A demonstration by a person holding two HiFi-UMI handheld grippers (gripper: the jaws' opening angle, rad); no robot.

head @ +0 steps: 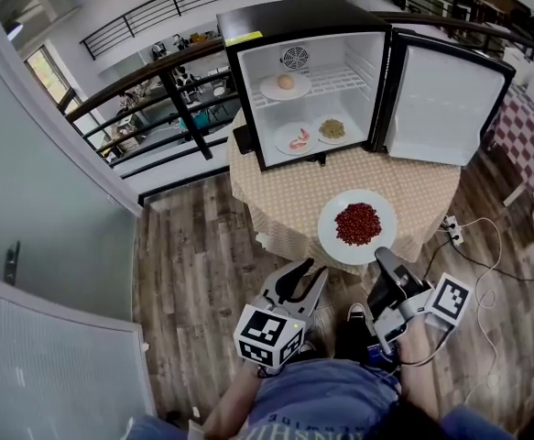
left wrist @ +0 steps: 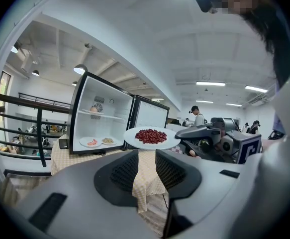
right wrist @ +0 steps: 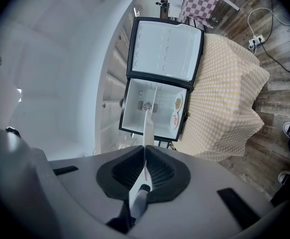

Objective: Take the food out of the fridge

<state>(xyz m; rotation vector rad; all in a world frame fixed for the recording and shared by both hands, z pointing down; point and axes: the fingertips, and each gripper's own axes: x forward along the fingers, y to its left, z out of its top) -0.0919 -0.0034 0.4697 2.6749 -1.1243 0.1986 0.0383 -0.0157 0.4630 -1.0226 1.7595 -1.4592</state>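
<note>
A white plate of red beans (head: 357, 225) hangs over the table's near edge. My right gripper (head: 383, 259) is shut on its near rim; in the right gripper view the plate (right wrist: 145, 128) shows edge-on between the closed jaws (right wrist: 145, 171). The left gripper (head: 303, 278) is open and empty, low and left of the plate, which appears ahead of its jaws (left wrist: 146, 171) as a plate (left wrist: 151, 137). The black fridge (head: 239, 26) stands open on the table. Inside, a plate with a round pale food (head: 285, 84) sits on the upper shelf; a plate of pink food (head: 297, 139) and a plate of brownish food (head: 332, 130) lie on the floor.
The fridge door (head: 445, 108) swings out to the right. The round table (head: 276, 200) has a checked cloth. A small black object (head: 242, 138) rests left of the fridge. A power strip and cables (head: 453, 234) lie on the wooden floor at right. A railing (head: 147, 81) runs behind.
</note>
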